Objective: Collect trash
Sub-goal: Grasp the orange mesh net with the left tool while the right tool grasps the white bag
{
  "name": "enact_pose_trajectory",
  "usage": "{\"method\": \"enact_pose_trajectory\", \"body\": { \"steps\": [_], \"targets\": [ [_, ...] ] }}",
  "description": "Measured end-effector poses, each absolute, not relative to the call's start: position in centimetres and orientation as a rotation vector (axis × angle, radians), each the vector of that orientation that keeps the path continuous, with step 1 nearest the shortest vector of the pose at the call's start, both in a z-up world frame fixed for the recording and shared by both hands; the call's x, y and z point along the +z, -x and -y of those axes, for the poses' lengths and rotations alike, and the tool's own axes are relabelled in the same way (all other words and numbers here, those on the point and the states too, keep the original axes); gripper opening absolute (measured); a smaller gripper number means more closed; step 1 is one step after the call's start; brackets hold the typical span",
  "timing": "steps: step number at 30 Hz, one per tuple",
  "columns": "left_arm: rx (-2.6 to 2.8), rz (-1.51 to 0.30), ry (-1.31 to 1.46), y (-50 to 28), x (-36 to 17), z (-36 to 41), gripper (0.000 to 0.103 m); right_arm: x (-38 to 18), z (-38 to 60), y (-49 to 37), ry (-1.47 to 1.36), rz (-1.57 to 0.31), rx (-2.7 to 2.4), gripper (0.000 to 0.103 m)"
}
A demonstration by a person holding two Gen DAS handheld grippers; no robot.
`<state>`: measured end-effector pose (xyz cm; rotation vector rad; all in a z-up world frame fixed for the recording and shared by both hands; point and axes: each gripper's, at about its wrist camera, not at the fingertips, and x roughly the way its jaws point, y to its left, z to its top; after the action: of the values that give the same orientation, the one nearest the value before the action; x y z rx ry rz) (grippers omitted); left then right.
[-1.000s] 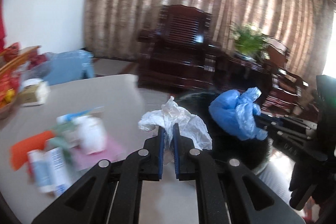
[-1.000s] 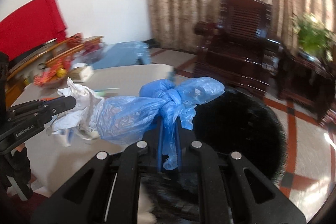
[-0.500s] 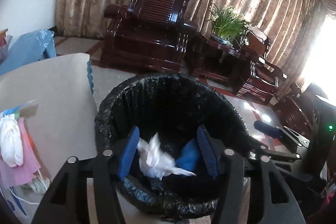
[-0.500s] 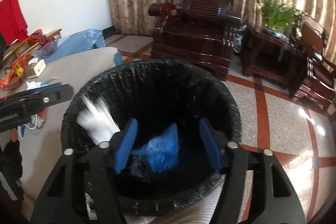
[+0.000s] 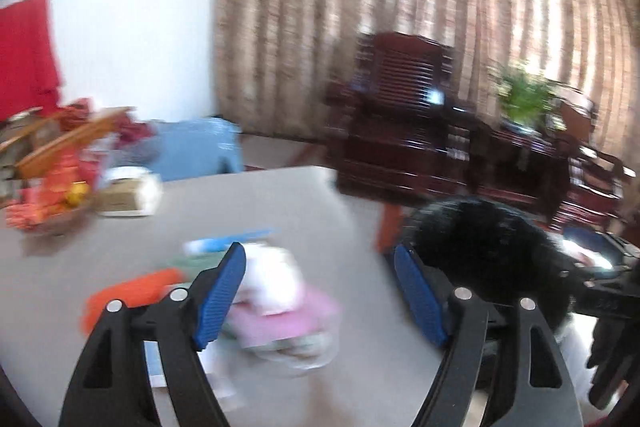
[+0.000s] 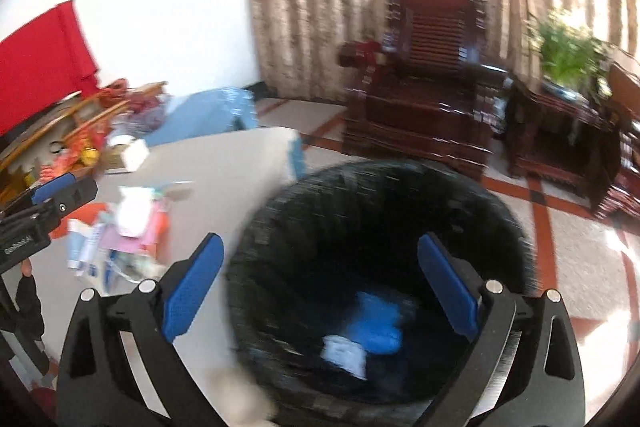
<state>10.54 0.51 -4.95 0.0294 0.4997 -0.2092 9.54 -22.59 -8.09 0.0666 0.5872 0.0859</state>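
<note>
My left gripper (image 5: 320, 279) is open and empty above the grey table (image 5: 280, 211), facing a blurred pile of trash (image 5: 276, 291): white crumpled paper, pink sheet, orange wrapper (image 5: 128, 295). My right gripper (image 6: 318, 279) is open and empty over the black-lined trash bin (image 6: 380, 227). Inside the bin lie the blue plastic bag (image 6: 376, 323) and the white crumpled paper (image 6: 344, 351). The trash pile (image 6: 132, 223) and the left gripper's finger (image 6: 56, 187) show at the left of the right wrist view. The bin (image 5: 480, 243) stands at the table's right edge.
A tissue box (image 5: 128, 195) and a basket of red and orange items (image 5: 52, 187) stand at the table's far left. A blue bag (image 5: 196, 147) lies behind the table. A dark wooden armchair (image 6: 424, 87) and a side table with a plant (image 6: 568, 67) stand beyond the bin.
Both grippers carried trash to the bin and opened, dropping the white paper and blue bag in. The left gripper has since swung back left over the table pile; the right has lifted.
</note>
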Motion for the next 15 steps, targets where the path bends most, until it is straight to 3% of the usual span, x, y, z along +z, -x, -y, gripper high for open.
{"method": "enact_pose_trajectory", "body": {
  "steps": [7,15],
  "targets": [
    [0.033,-0.496,-0.014,-9.9,-6.2,-9.1,0.076,-8.1,15.1,-11.0,0.001,-0.571,0.239,0.095],
    [0.071,-0.566,0.020,-12.3,-9.3,-12.7,0.075,-8.5,10.0,-12.8,0.058,-0.578,0.322,0.095]
  ]
}}
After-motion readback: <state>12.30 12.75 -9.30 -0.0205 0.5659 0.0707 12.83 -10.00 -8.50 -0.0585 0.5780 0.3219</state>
